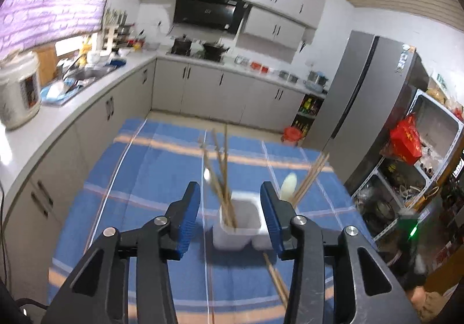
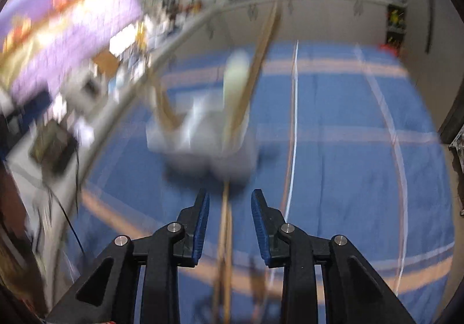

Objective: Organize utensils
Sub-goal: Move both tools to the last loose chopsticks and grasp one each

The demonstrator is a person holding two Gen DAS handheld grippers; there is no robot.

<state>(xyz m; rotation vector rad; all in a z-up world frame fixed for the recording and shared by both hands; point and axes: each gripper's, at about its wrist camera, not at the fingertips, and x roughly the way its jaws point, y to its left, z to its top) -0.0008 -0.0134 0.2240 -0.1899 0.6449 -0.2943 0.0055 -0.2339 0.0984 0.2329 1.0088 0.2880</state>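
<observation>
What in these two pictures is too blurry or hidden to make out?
- Holder, right wrist view: motion blur smears its compartments.
- Loose chopsticks, left wrist view: the right finger hides their far ends.
- Spoon, left wrist view: only its handle shows.

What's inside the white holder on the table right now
Chopsticks stand in the holder's left compartment; more chopsticks and a pale spoon lean on its right. The walls hide the bottoms.
</observation>
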